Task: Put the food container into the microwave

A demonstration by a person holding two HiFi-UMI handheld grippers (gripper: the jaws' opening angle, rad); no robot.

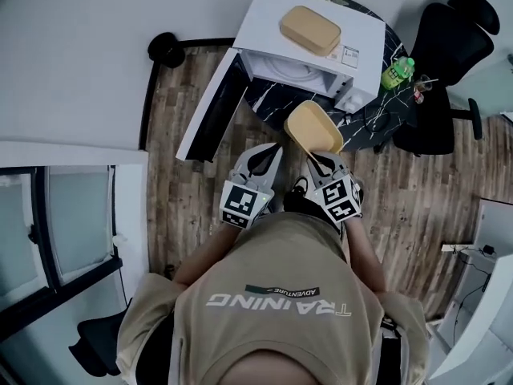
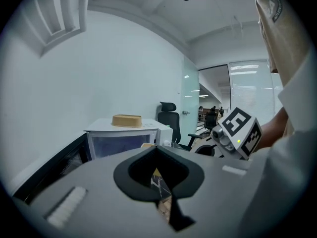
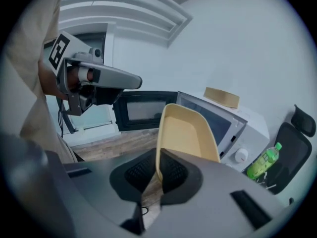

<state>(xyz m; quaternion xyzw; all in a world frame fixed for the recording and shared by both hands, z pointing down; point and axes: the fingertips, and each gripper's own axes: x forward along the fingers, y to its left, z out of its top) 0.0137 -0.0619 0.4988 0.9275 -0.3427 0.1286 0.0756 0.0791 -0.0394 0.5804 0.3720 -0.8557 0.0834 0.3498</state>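
Observation:
A yellow food container [image 1: 314, 127] [image 3: 188, 133] is held tilted by its rim, with my right gripper [image 1: 322, 156] [image 3: 157, 172] shut on it, just in front of the white microwave [image 1: 276, 18] [image 3: 247, 128]. The microwave's dark door [image 1: 210, 107] [image 3: 143, 110] stands swung open to the left, and its cavity [image 1: 282, 69] is exposed. My left gripper [image 1: 269, 149] [image 2: 158, 175] hovers beside the right one, its jaws together with nothing between them. A second tan container [image 1: 309, 29] [image 2: 127, 120] [image 3: 221, 97] lies on the microwave's top.
The microwave stands on a dark marbled table [image 1: 377, 107]. A green bottle [image 1: 397, 72] [image 3: 262, 161] is at its right end, with a black office chair [image 1: 449, 54] [image 2: 168, 114] behind. A wood floor [image 1: 184, 183] lies below; a white wall is to the left.

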